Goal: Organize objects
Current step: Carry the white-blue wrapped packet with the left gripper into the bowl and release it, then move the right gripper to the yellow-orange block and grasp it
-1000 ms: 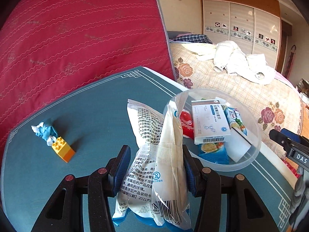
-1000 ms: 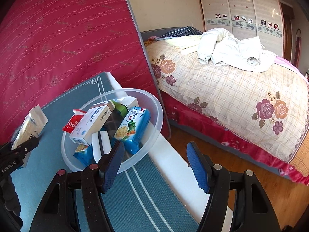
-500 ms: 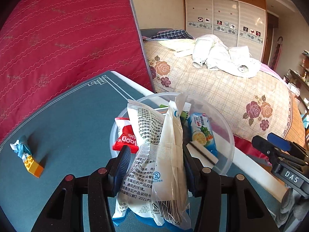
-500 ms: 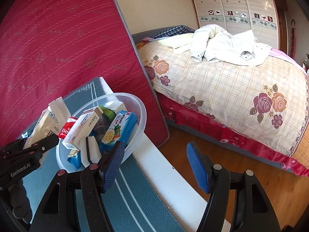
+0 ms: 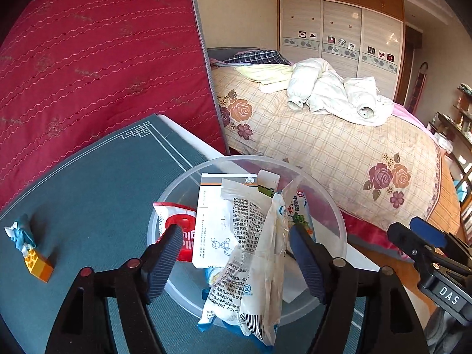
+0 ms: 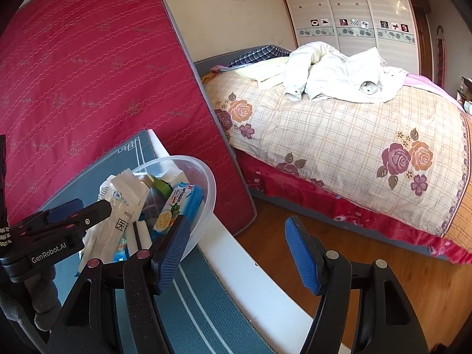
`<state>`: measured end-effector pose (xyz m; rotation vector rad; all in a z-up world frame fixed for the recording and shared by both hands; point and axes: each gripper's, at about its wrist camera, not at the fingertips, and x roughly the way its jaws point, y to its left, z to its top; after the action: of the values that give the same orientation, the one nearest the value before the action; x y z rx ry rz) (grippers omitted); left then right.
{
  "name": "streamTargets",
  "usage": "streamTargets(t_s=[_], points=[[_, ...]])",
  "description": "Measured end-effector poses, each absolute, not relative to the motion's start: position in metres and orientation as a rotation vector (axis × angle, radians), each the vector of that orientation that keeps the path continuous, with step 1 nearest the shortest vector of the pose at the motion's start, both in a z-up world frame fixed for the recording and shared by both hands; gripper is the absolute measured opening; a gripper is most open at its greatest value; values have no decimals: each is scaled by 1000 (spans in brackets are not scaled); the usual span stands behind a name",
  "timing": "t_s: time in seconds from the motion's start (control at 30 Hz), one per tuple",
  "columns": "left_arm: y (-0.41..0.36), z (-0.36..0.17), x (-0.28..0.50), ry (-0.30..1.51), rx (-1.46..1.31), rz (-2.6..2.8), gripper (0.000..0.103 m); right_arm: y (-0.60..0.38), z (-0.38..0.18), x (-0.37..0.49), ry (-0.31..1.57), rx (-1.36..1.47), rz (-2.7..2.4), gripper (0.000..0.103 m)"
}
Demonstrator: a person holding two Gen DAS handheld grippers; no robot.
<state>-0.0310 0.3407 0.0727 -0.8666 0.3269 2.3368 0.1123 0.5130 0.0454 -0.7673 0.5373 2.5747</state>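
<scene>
Now the left gripper (image 5: 234,261) is seen wide, its jaws just opened, releasing the white pouch (image 5: 253,268) over the clear bowl (image 5: 330,206) at lower centre for sorting. The right gripper (image 6: 236,255) is held half-open and empty beside the bowl, presumably in reserve.

The left gripper (image 5: 236,253) has just been opening, and its blue pads (image 5: 165,253) no longer press the white packet (image 5: 253,280) between them. The packet leans over the near rim of the clear bowl (image 5: 333,206). A white box (image 5: 212,224) and a red packet (image 5: 174,221) lie in the bowl. Far left on the blue mat (image 5: 97,191) sits a yellow block (image 5: 39,265).
</scene>
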Motion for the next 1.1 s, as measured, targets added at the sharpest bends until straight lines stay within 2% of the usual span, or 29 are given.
streamTargets(t_s=[0.33,0.77,1.1], points=[[287,85,-27,369,-803,2463,90,499,37,108,499,-804,2593,68],[183,83,-45,212,-915,2641,90,434,54,108,195,-715,2671,68],[139,81,-45,163,-920,2691,92,392,59,102,162,-717,2750,69]])
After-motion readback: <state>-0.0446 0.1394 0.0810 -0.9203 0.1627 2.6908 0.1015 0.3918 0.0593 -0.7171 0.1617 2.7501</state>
